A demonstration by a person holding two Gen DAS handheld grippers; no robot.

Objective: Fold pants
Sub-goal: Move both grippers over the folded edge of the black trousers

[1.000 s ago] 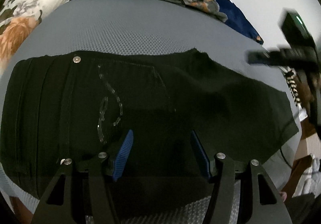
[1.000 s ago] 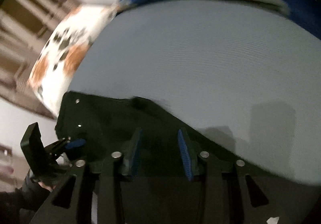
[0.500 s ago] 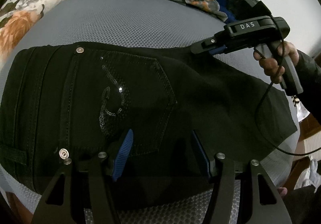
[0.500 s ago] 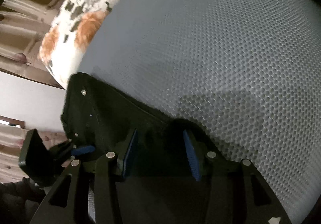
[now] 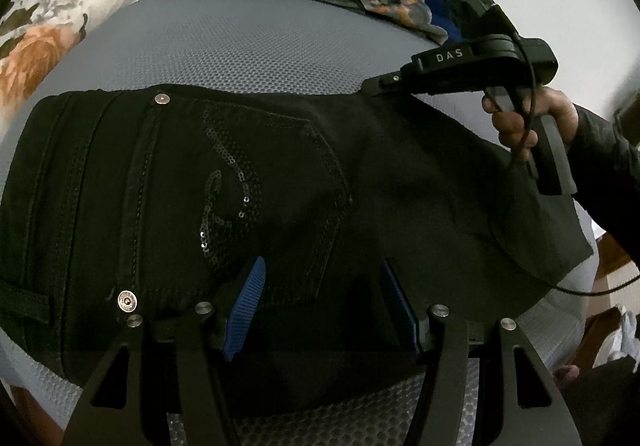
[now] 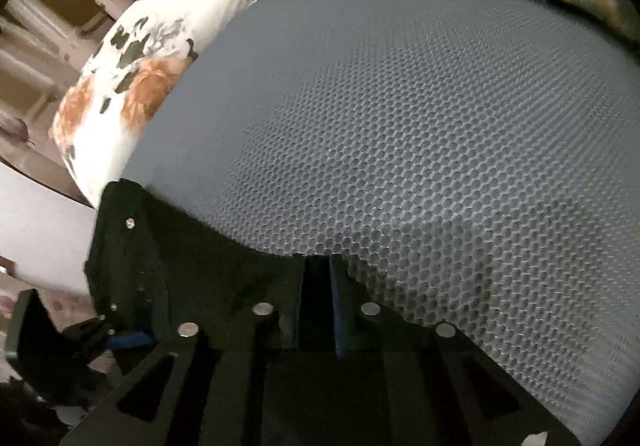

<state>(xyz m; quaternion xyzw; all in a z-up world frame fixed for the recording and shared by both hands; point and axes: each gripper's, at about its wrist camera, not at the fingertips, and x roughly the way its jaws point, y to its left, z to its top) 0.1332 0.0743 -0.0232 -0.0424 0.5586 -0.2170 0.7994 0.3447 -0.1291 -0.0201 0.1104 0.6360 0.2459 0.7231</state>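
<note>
Black denim pants (image 5: 248,182) with sequinned back pocket lie flat on grey honeycomb-mesh bed (image 5: 248,46); left gripper (image 5: 320,306) jaws wide above them, right gripper (image 6: 318,302) jaws narrow, pinching their far edge

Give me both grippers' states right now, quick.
Left gripper: open, fingers spread over the black pants, holding nothing.
Right gripper: shut on the far edge of the pants.
</note>
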